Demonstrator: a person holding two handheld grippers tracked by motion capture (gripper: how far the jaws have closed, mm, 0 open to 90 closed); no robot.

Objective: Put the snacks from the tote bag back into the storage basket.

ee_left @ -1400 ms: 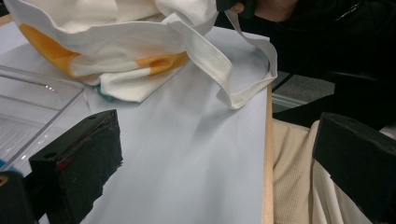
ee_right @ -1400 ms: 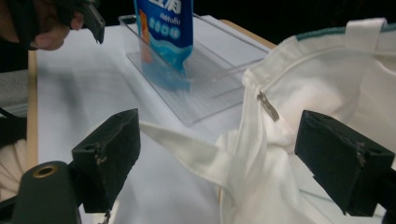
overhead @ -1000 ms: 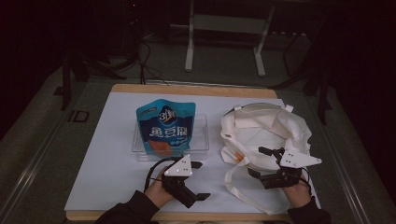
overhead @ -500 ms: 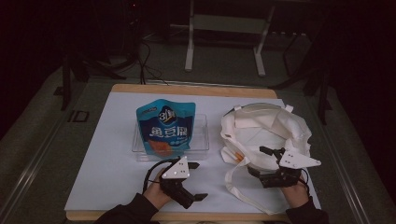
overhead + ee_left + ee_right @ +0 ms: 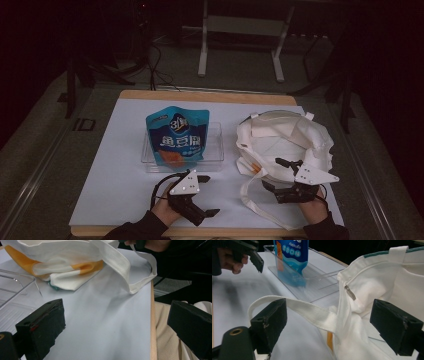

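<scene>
We note a cream canvas bag (image 5: 287, 140), slumped and creased, on the right of the white tabletop (image 5: 115, 175), its woven strap (image 5: 312, 312) looping toward us. A glossy blue pouch (image 5: 176, 137) stands upright in a clear plastic tray (image 5: 215, 150) just left of the bag. Our right gripper (image 5: 272, 175) sits at the bag's near edge, jaws wide apart astride the strap. Our left gripper (image 5: 207, 195) hovers low before the tray, jaws likewise apart and empty. The room beyond is dark.

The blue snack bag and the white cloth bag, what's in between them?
In the high view, the clear tray's right wall and a strip of bare white table lie between the blue snack bag and the white cloth bag.
</scene>
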